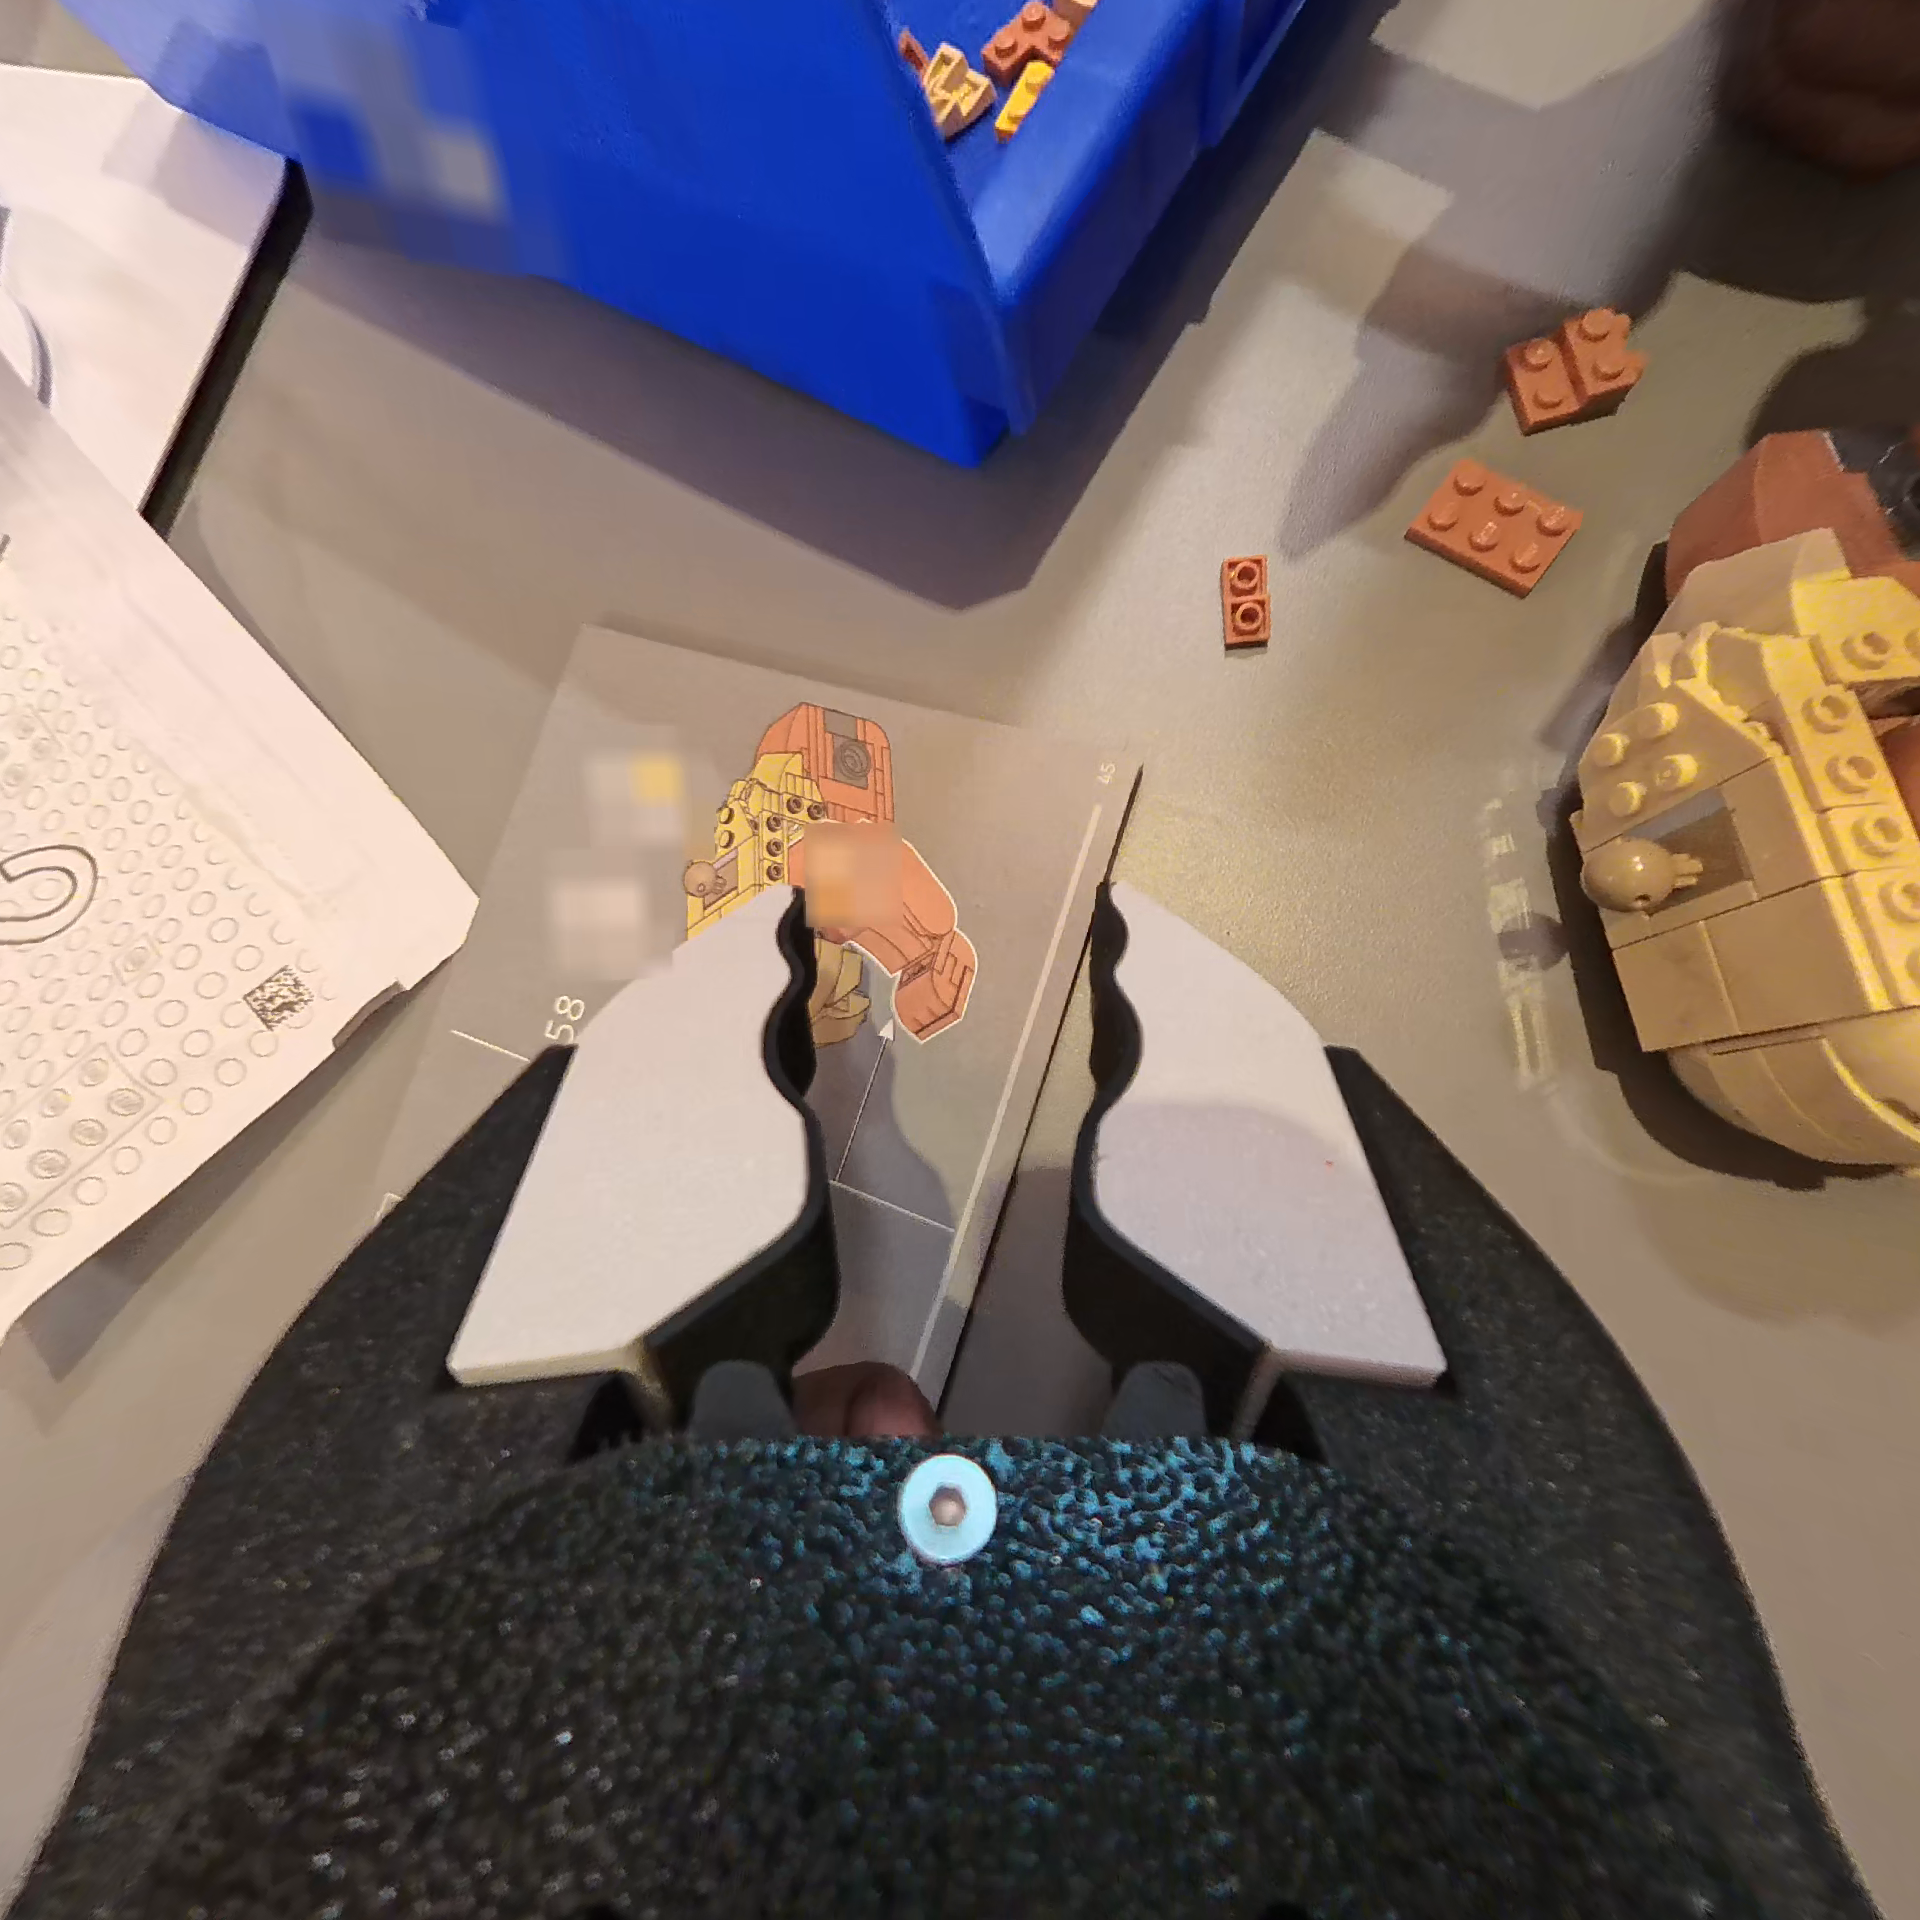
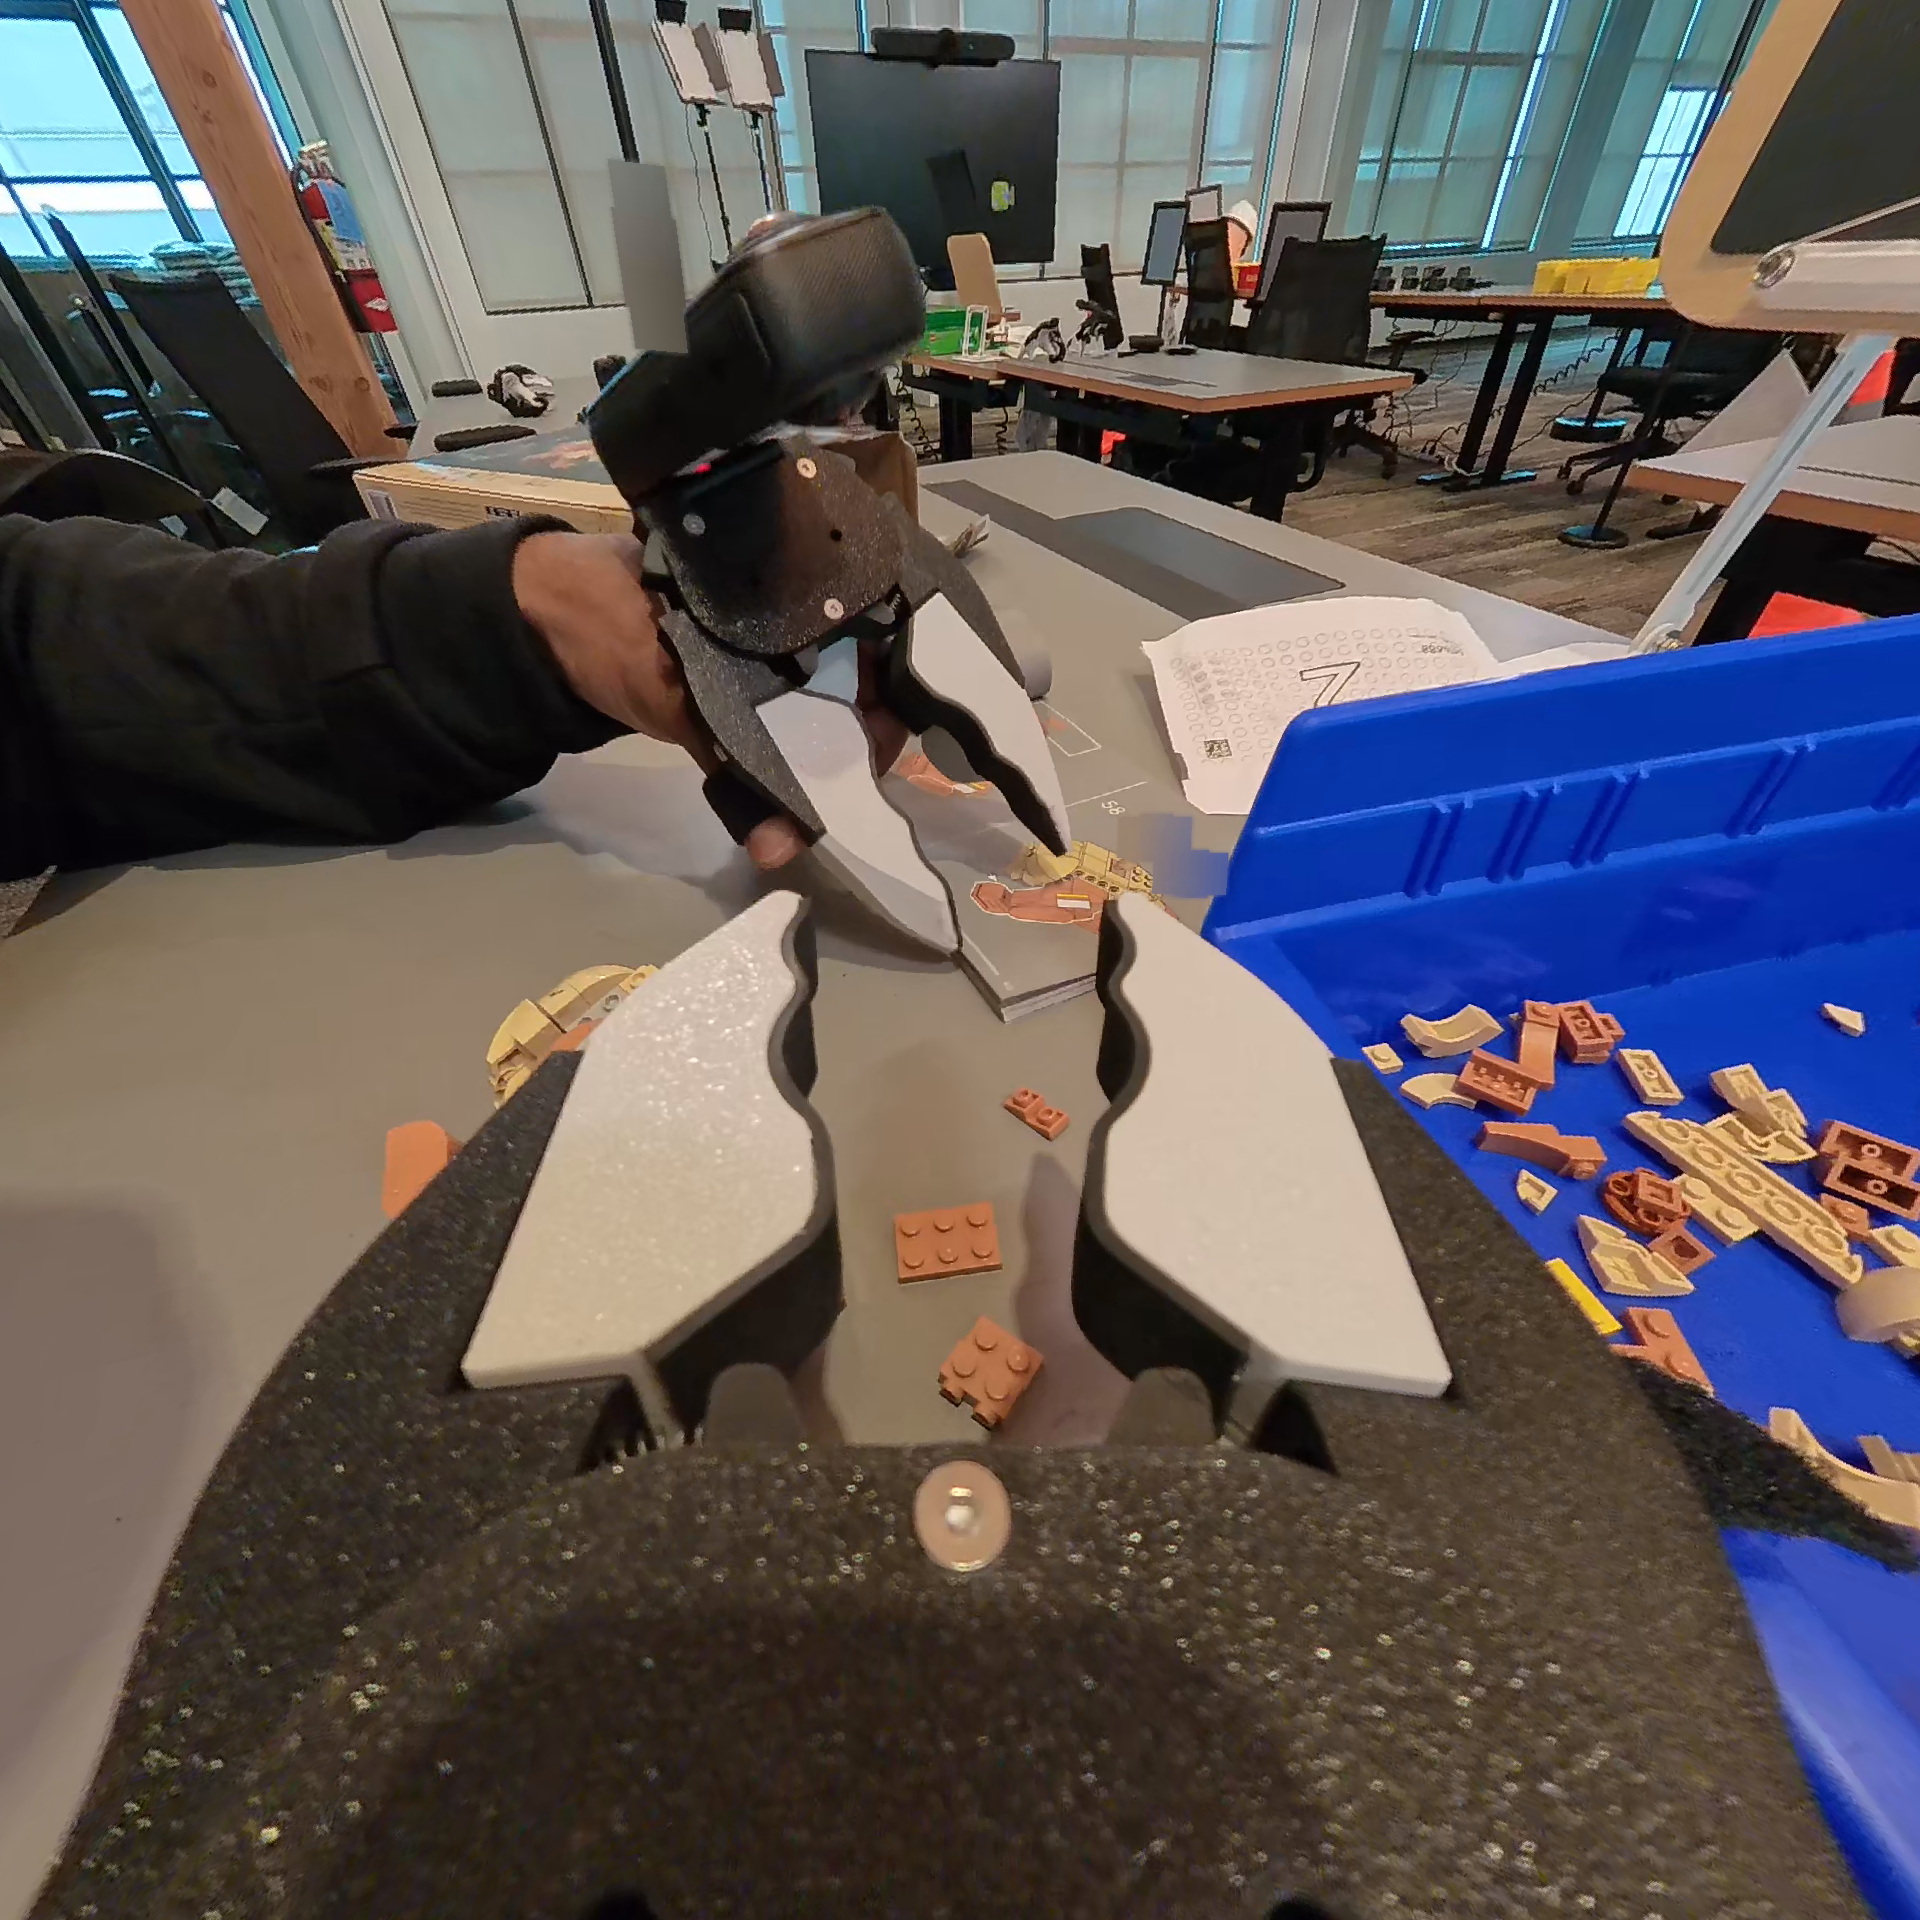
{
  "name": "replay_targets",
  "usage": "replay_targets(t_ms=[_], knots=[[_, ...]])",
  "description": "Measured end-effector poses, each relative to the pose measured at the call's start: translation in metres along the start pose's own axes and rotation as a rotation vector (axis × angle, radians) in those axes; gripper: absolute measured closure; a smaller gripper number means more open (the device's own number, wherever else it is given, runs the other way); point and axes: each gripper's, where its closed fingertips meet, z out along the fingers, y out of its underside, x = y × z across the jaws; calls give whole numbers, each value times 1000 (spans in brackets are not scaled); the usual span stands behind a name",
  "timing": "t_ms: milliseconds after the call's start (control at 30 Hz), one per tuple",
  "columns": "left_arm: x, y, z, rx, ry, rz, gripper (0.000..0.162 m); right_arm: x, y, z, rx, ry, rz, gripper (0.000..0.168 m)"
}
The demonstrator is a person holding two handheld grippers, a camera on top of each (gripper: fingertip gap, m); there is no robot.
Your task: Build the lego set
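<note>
1. The half-built model [image 1: 1766, 831] is sitting on the worktop [image 1: 1195, 312] at the right edge of the left wrist view, tan bricks in front and brown behind, with a round ball joint sticking out of its side. It is looking light but brittle: pressed-together bricks are likely popping apart if squeezed across a seam, so the flat tan lower block is looking like the safest place to take hold, not the ball joint.
2. Three loose brown plates are lying just beside it: a wide one [image 1: 1494, 525], a stepped pair [image 1: 1571, 369] and a tiny two-stud piece [image 1: 1244, 601]. These are thin, hard and smooth, so they are probably slipping unless pinched by their long edges.
3. The manual [image 1: 727, 831] is lying open in the middle of the left wrist view, under the left claw [image 1: 945, 904].
4. The left claw is hovering empty, its jaws spread fairly wide; in the right wrist view its tips are pointing down onto the page.
5. The right claw [image 2: 956, 925] is also gaping wide and holding nothing, hanging over the loose plates.
6. The blue bin [image 2: 1558, 790] is filling the right side of the right wrist view, with many tan and brown pieces scattered inside.
7. A white sheet [image 1: 156, 831] is lying at the left of the left wrist view.
</note>
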Motion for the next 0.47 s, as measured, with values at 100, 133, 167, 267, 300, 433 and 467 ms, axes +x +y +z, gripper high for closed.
replay_targets(t_ms=[100,133,167,267,300,433,467], knots=[[-2,-2,-2,21,20,-52,113,0,0,0,0,0,0,116],[-2,-2,-3,28,28,-68,113,0,0,0,-1,0,0,116],[-3,-2,-3,35,33,-84,113,0,0,0,-1,0,0,116],[-4,-3,-5,48,51,-120,113,0,0,0,-2,-1,-1,116],[-4,-4,-5,53,56,-129,113,0,0,0,-2,-1,-1,116],[-1,-1,-4,32,59,-93,112,0,1,0,-5,0,-2,116],[0,1,-3,15,52,-70,111,0,1,0,-5,-1,-2,116]])
